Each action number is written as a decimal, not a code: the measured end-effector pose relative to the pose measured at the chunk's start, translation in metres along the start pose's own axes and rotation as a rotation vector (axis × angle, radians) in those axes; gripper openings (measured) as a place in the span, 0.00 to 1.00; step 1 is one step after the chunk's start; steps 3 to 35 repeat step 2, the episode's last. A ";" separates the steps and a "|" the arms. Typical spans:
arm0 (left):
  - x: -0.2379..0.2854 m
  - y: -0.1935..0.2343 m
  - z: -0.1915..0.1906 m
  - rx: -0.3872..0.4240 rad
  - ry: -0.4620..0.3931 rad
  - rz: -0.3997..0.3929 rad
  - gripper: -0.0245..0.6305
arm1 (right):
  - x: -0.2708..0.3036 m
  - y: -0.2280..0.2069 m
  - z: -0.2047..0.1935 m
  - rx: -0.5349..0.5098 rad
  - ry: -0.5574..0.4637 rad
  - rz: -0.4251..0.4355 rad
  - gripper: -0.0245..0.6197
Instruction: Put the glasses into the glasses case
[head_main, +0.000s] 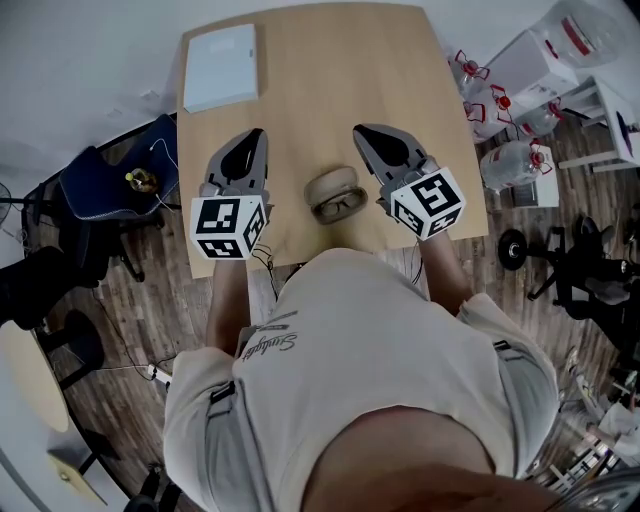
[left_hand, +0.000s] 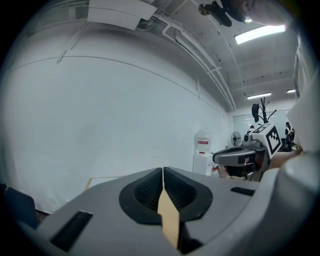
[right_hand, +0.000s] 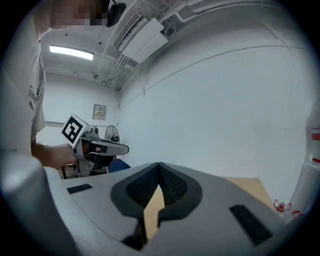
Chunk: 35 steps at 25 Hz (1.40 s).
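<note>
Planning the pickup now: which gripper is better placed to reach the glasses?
Right, probably: the right gripper sits closer to the glasses and glasses case than the left gripper. Both have jaws together, holding nothing, so either must open first.

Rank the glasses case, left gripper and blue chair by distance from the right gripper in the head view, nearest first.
1. Glasses case: on the table, just left of the right gripper.
2. Left gripper: beyond the case, over the table's left side.
3. Blue chair: off the table, far left.
</note>
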<state>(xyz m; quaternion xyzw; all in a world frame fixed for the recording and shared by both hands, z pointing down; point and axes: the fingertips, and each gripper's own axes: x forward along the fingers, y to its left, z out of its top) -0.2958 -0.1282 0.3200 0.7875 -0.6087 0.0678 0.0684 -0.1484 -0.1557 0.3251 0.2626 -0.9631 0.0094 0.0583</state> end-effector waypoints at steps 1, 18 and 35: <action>0.000 0.001 0.000 0.001 0.000 0.000 0.07 | 0.001 0.000 0.000 -0.001 -0.002 0.000 0.03; 0.001 0.003 0.000 0.001 0.001 0.000 0.07 | 0.002 0.000 0.001 -0.003 -0.004 0.000 0.03; 0.001 0.003 0.000 0.001 0.001 0.000 0.07 | 0.002 0.000 0.001 -0.003 -0.004 0.000 0.03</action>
